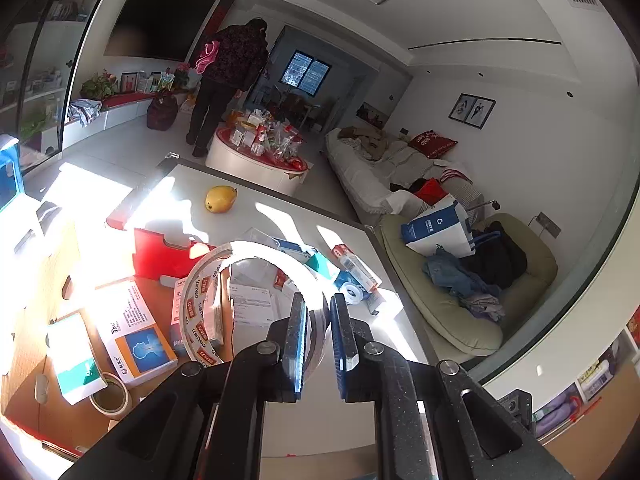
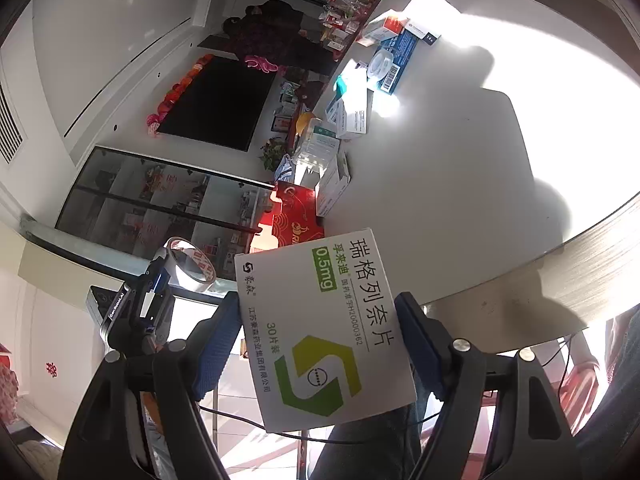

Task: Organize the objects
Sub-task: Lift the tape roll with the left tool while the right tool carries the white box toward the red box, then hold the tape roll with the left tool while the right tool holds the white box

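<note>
A: Left gripper (image 1: 319, 330)?
B: Clenched on clear tape roll (image 1: 256, 280), raised above open cardboard box (image 1: 36, 280).
A: Right gripper (image 2: 322, 344)?
B: Grasping white medicine box (image 2: 320, 332), near table (image 2: 440, 160) edge.

I'm in a home living room: a white blanket-covered sofa (image 1: 384, 164) at right, a dark wall-mounted television (image 1: 160, 12) upper left, a round white coffee table (image 1: 256, 156) mid-frame.

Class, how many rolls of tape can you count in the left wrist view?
2: a clear tape roll held in the left claw, and a beige tape roll in the cardboard box. Others may be hidden.
</note>
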`<state>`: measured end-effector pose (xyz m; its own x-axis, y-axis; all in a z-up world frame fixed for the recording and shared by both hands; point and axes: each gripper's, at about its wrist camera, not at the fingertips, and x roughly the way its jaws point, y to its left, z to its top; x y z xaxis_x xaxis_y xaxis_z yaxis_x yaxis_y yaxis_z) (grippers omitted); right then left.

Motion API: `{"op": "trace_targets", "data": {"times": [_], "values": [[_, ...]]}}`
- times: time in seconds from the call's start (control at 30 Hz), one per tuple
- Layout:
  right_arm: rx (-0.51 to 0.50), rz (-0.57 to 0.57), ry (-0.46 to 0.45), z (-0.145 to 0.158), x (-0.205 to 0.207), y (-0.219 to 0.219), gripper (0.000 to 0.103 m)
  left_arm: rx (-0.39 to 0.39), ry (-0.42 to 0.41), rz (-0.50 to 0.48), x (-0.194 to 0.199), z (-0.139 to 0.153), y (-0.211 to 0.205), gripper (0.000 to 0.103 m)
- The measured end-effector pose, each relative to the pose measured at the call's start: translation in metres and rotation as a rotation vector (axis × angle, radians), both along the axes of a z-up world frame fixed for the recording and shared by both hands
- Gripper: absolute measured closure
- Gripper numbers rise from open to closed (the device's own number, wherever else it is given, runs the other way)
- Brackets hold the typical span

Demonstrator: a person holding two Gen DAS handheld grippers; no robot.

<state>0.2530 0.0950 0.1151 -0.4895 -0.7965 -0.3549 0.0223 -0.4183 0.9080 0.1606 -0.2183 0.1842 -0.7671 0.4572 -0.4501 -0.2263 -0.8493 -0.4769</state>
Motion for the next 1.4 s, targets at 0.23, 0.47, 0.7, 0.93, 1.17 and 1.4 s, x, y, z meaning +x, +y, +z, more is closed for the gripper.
{"op": "trace_targets", "data": {"times": [0.23,0.47,0.7,0.93,1.17,1.4], "values": [[-0.017,0.017,-0.024,-0.004,-0.005,-0.011,0.026,0.016,-0.009,0.034,0.003,-0.006,-0.02,0.091],[-0.005,0.037,-0.039,-0.007,-0.008,-0.02,0.026,0.029,-0.021,0.049,0.002,-0.013,-0.027,0.091],[-0.004,0.039,-0.048,-0.009,-0.009,-0.022,0.026,0.042,-0.025,0.055,0.002,-0.016,-0.032,0.091],[-0.025,0.037,-0.065,-0.014,-0.011,-0.022,0.026,0.044,-0.033,0.061,0.001,-0.019,-0.034,0.091],[-0.026,0.036,-0.064,-0.014,-0.012,-0.021,0.026,0.041,-0.03,0.048,-0.001,-0.018,-0.03,0.091],[-0.031,0.035,-0.066,-0.015,-0.013,-0.019,0.026,0.034,-0.026,0.042,-0.003,-0.016,-0.027,0.091]]}}
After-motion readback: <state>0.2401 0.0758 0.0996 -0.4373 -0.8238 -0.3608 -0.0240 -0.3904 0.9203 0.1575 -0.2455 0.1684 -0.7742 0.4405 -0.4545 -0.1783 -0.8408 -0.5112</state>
